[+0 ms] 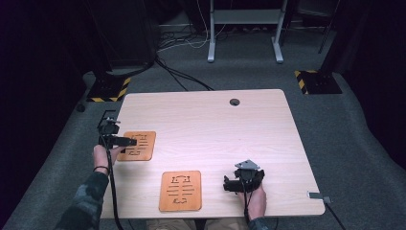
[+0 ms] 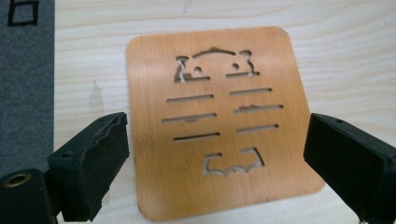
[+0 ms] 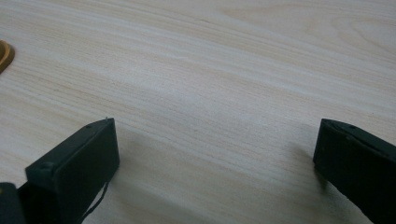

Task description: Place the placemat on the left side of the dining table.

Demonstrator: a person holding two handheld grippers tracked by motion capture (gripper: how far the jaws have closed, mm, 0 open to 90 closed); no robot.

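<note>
Two thin orange-brown wooden plates with cut-out slots lie flat on the pale wooden table (image 1: 215,129). One plate (image 1: 137,145) is near the left edge, the other (image 1: 180,190) is near the front middle. My left gripper (image 1: 130,142) hovers over the left plate's near side, pointing right. In the left gripper view it is open (image 2: 217,128), its jaws standing wide on either side of the plate (image 2: 215,121) without pressing on it. My right gripper (image 1: 229,184) rests at the front right, open (image 3: 217,126) over bare tabletop, with the plate's rim (image 3: 4,55) far to its left.
A round cable hole (image 1: 234,102) sits near the table's far edge. A small metal clip (image 1: 318,195) lies at the front right corner. Stand bases with yellow-black tape (image 1: 110,90) (image 1: 316,81), cables and a white frame (image 1: 244,28) stand on the grey floor beyond.
</note>
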